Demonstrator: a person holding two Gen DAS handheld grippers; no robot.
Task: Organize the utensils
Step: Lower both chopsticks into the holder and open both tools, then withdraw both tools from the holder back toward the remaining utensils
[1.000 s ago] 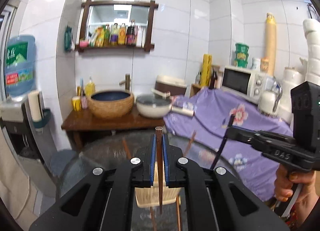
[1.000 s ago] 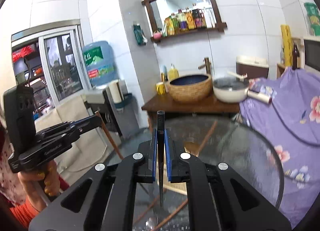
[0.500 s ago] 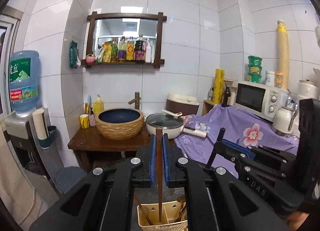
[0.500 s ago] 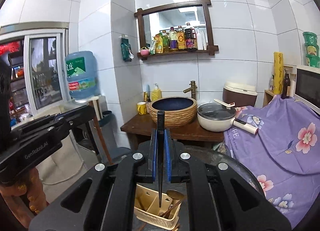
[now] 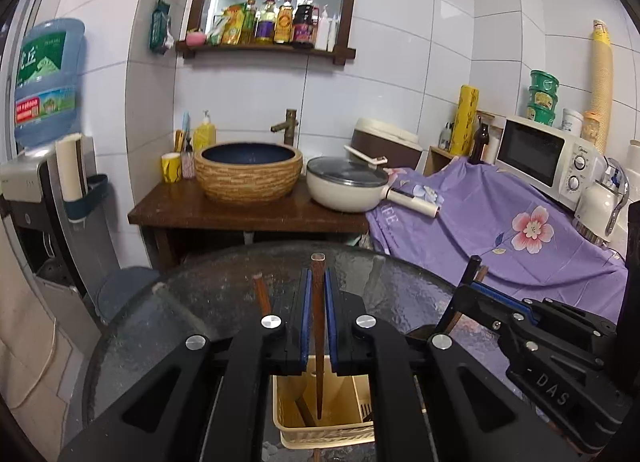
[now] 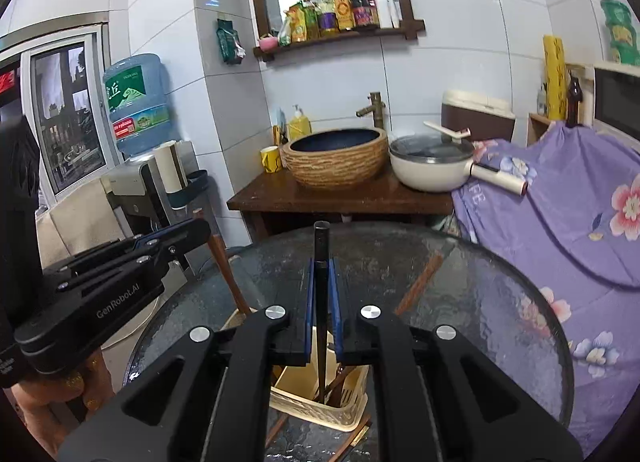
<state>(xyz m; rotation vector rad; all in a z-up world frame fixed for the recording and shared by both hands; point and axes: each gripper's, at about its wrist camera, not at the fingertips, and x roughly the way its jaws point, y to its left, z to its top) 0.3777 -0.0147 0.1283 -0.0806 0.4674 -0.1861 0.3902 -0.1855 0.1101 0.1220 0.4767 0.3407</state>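
The left gripper [image 5: 316, 346] is clamped on a brown chopstick [image 5: 318, 326], which stands nearly upright between the blue pads [image 5: 306, 318]. Its top pokes out above the jaws; its tip hangs below them, inside a cream basket [image 5: 326, 436]. The basket sits on the tabletop [image 5: 192, 302] directly under this gripper, and a few utensils lie in it. Just left of the jaws another brown stick [image 5: 261, 294] rises from behind the gripper body. To the right, the right gripper [image 5: 472, 282] shows in side view, pinching its own stick.

The right gripper [image 6: 322, 326] is closed on a black chopstick [image 6: 321, 302], also nearly upright, its tip reaching down into the same basket [image 6: 320, 410] below the jaws, among other utensils. To its left, the left gripper [image 6: 196, 228] shows from the side with its brown chopstick [image 6: 224, 270] slanting down toward the basket; a hand [image 6: 60, 394] grips its handle at lower left. Right of the jaws, a brown stick [image 6: 424, 278] lies aslant on the glass tabletop [image 6: 500, 302].

Beyond the tabletop, ahead of both grippers, a wooden counter [image 5: 248, 210] carries a woven basin [image 5: 248, 174] and a lidded pan [image 5: 348, 186]. A purple floral cloth [image 5: 500, 230] drapes to the right.
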